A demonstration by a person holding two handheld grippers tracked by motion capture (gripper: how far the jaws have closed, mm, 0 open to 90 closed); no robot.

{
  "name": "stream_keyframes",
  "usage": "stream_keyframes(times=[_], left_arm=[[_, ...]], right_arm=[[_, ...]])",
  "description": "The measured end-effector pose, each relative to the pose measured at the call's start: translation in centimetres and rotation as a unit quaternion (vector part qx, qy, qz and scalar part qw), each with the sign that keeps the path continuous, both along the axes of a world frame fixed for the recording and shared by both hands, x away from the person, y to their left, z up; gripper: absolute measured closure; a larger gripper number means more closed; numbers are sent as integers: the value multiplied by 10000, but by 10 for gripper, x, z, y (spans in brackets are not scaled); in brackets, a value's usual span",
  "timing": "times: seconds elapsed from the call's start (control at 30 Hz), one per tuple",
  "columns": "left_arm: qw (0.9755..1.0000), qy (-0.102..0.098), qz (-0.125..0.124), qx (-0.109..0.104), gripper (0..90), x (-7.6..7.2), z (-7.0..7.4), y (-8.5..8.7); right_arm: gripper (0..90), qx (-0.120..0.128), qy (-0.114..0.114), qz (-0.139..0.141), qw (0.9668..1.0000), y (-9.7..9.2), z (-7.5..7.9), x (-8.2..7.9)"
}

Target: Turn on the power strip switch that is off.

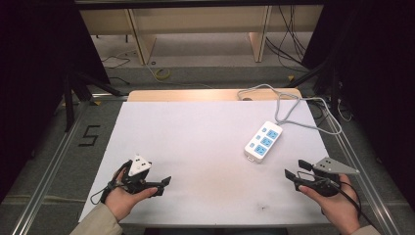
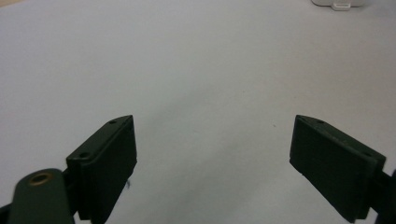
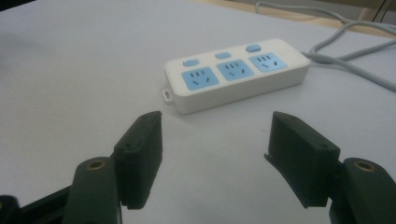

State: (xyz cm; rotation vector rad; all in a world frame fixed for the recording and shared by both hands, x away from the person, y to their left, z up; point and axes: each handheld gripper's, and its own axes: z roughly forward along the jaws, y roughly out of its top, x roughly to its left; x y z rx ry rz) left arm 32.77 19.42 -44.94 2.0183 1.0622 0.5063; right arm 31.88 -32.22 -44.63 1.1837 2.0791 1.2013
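Observation:
A white power strip (image 1: 263, 142) with three blue sockets lies on the white table cover (image 1: 195, 137), right of centre. Its grey cable (image 1: 288, 105) loops toward the back right edge. My right gripper (image 1: 296, 169) is held low at the front right, jaws open and empty, a short way in front of the strip. In the right gripper view the power strip (image 3: 236, 74) lies just ahead of the open right gripper (image 3: 215, 116), with its cable (image 3: 345, 51) running off to the right. My left gripper (image 1: 164, 186) is at the front left, open and empty; in the left gripper view the left gripper (image 2: 212, 121) faces bare cover.
A wooden table edge (image 1: 195, 94) shows behind the white cover. Metal frame rails (image 1: 54, 166) run along both sides. A "5" mark (image 1: 89, 135) is on the grey surface at the left. Loose cables (image 1: 161, 73) lie on the floor beyond.

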Motion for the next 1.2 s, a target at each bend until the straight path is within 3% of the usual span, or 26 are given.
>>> stream_keyframes(times=[0.2,0.33,0.37,0.43,0.6,1.07,1.2], left_arm=[[10000,29,41,8,156,1,-1,0],[10000,23,4,61,157,1,-1,0],[10000,14,-22,80,157,1,-1,0],[9999,15,-30,95,158,1,-1,-1],[9999,30,-43,129,159,1,-2,-1],[9998,13,-161,128,162,1,-1,-6],[9998,75,-169,41,161,2,-1,-6]], right_arm=[[424,-113,219,-60,9997,2,-3,1],[605,-197,253,-120,9994,6,0,3],[605,-197,253,-120,9994,6,0,3],[756,-297,253,-130,9992,10,1,3],[882,-436,281,-188,9985,12,3,3],[900,-465,404,-263,9978,11,12,18],[900,-412,407,-274,9979,11,14,23]])
